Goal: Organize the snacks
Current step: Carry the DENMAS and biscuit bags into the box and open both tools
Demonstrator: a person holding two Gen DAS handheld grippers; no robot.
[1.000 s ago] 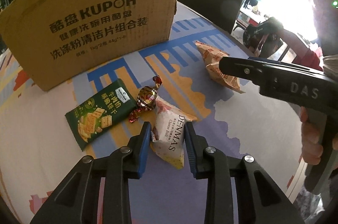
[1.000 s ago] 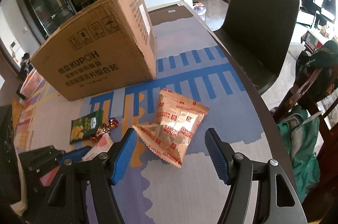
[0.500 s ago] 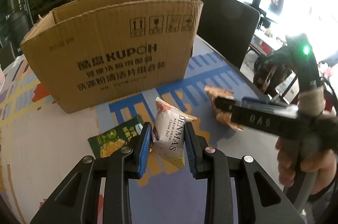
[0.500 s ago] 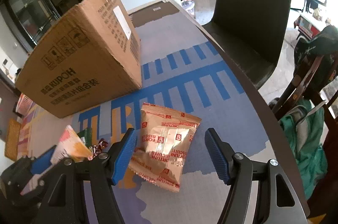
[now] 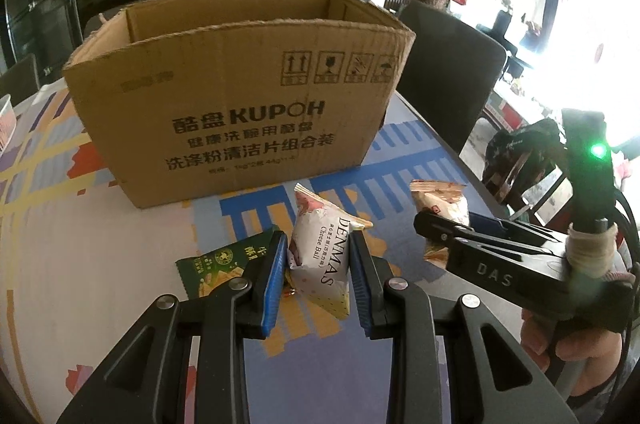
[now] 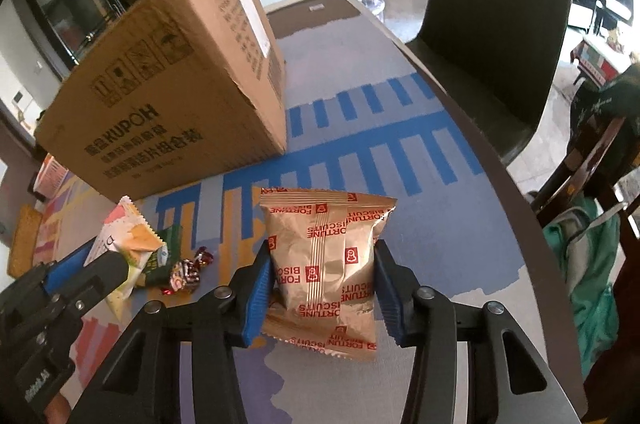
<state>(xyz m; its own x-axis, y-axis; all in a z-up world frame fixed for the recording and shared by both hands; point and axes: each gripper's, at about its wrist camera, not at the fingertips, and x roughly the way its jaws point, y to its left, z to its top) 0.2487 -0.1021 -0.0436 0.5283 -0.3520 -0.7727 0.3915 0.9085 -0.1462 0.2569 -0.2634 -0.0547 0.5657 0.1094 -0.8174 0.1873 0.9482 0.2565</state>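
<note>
My left gripper [image 5: 318, 278] is shut on a white Denmas cheese-ball packet [image 5: 324, 256] and holds it above the table, in front of the open cardboard box [image 5: 240, 99]. My right gripper [image 6: 324, 284] is shut on a gold Fortune Biscuits packet [image 6: 326, 256], lifted off the table; the packet also shows in the left wrist view [image 5: 440, 207]. A green cracker packet [image 5: 218, 262] and a wrapped candy [image 6: 186, 272] lie on the table under the left gripper. The box [image 6: 168, 87] stands behind them.
The table has a patterned blue, orange and grey cloth [image 6: 400, 143]. A dark chair [image 6: 492, 23] stands at the table's right edge. A green bag [image 6: 580, 264] hangs off another chair at the right. A small container [image 5: 6, 119] sits at the far left.
The left gripper rose with the Denmas packet, so the box's open top now shows. The right gripper closed on the gold biscuit packet and lifted it.
</note>
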